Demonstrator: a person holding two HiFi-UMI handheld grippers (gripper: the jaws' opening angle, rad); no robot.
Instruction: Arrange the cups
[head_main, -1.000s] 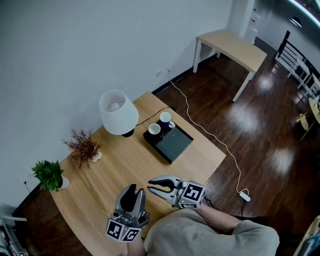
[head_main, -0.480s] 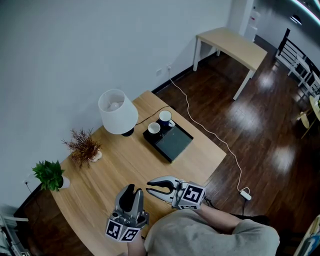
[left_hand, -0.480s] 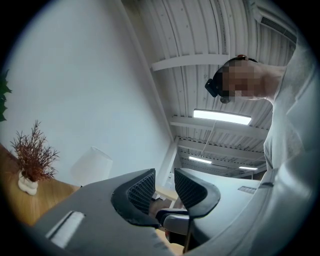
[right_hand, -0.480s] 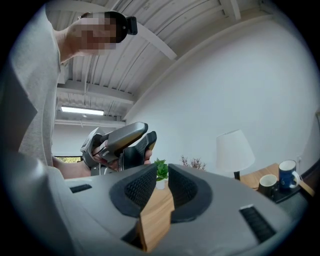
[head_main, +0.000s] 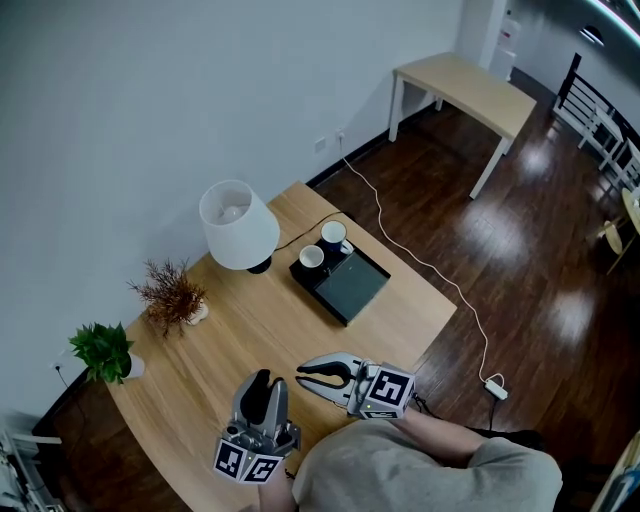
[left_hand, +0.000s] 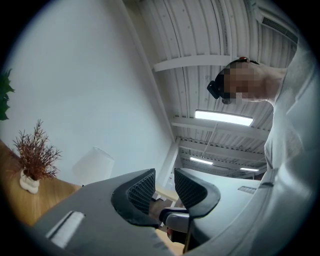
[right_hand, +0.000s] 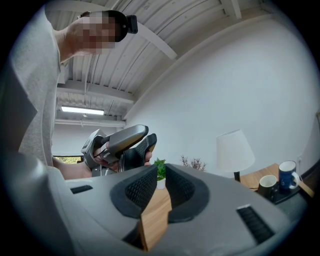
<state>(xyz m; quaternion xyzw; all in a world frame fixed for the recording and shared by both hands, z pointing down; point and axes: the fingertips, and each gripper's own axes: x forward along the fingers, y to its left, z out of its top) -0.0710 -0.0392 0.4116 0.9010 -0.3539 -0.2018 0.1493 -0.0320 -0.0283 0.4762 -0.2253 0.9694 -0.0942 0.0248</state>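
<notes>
1. Two cups stand upright on the black tray (head_main: 352, 287) at the far end of the desk (head_main: 250, 330): a white cup (head_main: 311, 257) and, just beside it, a dark blue cup (head_main: 333, 236), both at the tray end nearest the wall
2. One lamp (head_main: 238, 225) with a white shade stands on the desk just beside that end of the tray
3. Along the wall side of the desk come a dried twig plant (head_main: 172, 295) in a pale pot, then a green plant (head_main: 103, 352) at the corner
4. My right gripper (head_main: 315, 373) hovers over the near edge of the desk, well apart from the cups; its fingers have just closed the last bit and sit together, holding nothing
5. My left gripper (head_main: 262, 388) is close beside it, tilted slightly upward; its fingers stand a narrow gap apart with nothing between them
</notes>
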